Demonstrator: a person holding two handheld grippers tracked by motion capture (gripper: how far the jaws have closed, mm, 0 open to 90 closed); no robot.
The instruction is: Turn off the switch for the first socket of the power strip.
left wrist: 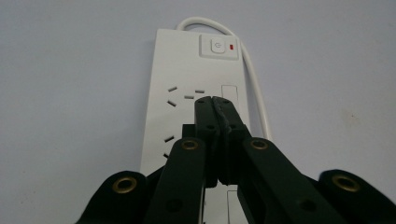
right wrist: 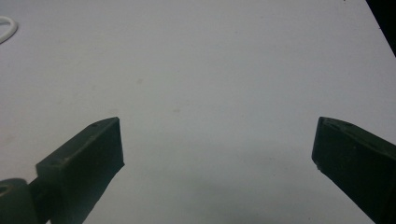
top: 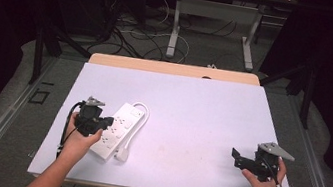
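Observation:
A white power strip point(top: 118, 130) lies at the left of the white table top point(top: 192, 108), its white cord point(top: 142, 107) looping round its far end. In the left gripper view the power strip point(left wrist: 187, 70) shows a switch with a red light point(left wrist: 218, 46) at its far end and sockets along it. My left gripper point(left wrist: 214, 99) hovers over the strip with its jaws pressed together and nothing between them; in the high view the left gripper point(top: 108, 121) sits at the strip's left side. My right gripper point(top: 235, 156) stands open over bare table at the right, its fingers point(right wrist: 88, 154) wide apart.
The strip's white plug point(top: 122, 155) lies near the table's front edge. A loop of white cord point(right wrist: 5, 28) shows at the far left of the right gripper view. Beyond the table's far edge are another table's legs point(top: 175, 24) and loose cables on the floor.

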